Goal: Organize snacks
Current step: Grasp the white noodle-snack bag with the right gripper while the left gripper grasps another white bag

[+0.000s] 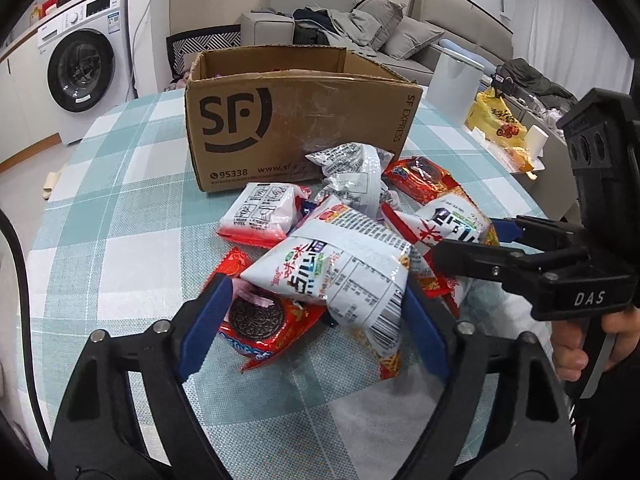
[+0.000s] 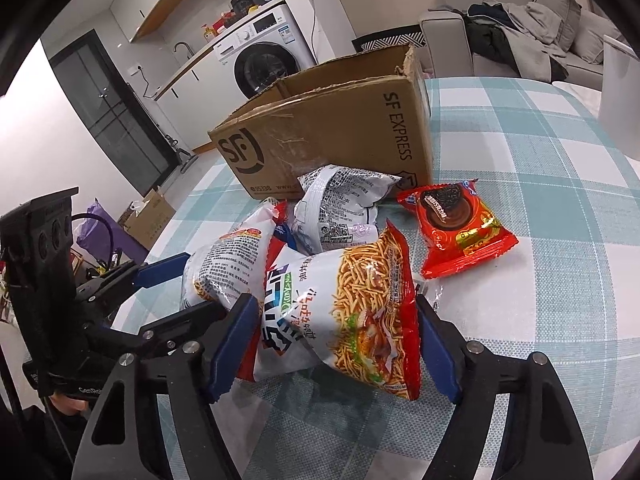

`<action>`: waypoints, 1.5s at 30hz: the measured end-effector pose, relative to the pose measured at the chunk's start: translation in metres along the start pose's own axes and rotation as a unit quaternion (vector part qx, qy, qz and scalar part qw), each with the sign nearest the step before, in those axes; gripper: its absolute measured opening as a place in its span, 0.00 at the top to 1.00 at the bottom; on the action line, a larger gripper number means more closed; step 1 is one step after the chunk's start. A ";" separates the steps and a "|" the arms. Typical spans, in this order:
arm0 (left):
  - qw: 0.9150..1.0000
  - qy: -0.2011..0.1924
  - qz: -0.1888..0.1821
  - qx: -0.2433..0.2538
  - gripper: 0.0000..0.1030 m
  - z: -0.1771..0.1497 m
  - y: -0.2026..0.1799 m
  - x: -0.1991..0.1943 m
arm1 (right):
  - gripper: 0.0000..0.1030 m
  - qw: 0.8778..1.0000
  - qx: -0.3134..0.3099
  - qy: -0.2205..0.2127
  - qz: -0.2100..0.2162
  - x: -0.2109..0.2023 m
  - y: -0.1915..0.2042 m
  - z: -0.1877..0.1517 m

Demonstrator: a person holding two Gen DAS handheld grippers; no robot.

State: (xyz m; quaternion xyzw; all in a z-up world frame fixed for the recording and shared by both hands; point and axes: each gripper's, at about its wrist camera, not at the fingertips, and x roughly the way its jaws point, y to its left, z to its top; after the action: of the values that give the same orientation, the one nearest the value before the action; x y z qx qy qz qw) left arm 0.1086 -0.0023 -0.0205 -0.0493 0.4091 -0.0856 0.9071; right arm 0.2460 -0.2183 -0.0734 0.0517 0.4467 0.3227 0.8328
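Observation:
A pile of snack packets lies on the checked tablecloth [image 1: 120,208] in front of an open SF cardboard box [image 1: 288,120], which also shows in the right wrist view [image 2: 340,132]. My left gripper [image 1: 316,320] is open, its blue pads on either side of a white noodle packet [image 1: 340,272] that lies over a red cookie packet [image 1: 260,320]. My right gripper [image 2: 336,344] is open around a noodle packet with a picture of fried noodles [image 2: 352,312]. It also shows in the left wrist view [image 1: 472,240]. Another red cookie packet [image 2: 460,228] lies to the right.
More white packets [image 1: 356,176] [image 1: 264,212] lie near the box. A white bin [image 1: 456,80] and a yellow bag [image 1: 496,120] stand past the table's right edge. A washing machine [image 1: 84,64] and a sofa [image 1: 360,20] are behind.

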 end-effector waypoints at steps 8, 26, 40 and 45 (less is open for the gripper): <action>0.999 0.001 -0.034 0.003 0.46 -0.003 -0.002 0.000 | 0.31 1.000 -0.003 0.001 0.005 0.000 0.001 0.000; 0.998 -0.016 -0.061 0.012 0.77 -0.006 -0.007 -0.008 | 0.41 1.000 -0.017 0.000 0.008 -0.002 0.003 0.000; 0.997 -0.042 -0.067 0.004 0.80 -0.002 -0.002 -0.023 | 0.42 0.999 -0.014 -0.027 0.012 -0.015 0.002 0.001; 0.997 -0.049 -0.065 0.003 0.80 0.000 0.000 -0.029 | 0.42 0.999 -0.016 -0.035 0.016 -0.018 0.003 0.002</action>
State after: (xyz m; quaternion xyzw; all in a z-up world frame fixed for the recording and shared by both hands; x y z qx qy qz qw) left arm 0.0902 0.0029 0.0007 -0.0773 0.3595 -0.1429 0.9189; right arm 0.2386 -0.2258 -0.0582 0.0567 0.4110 0.3407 0.8437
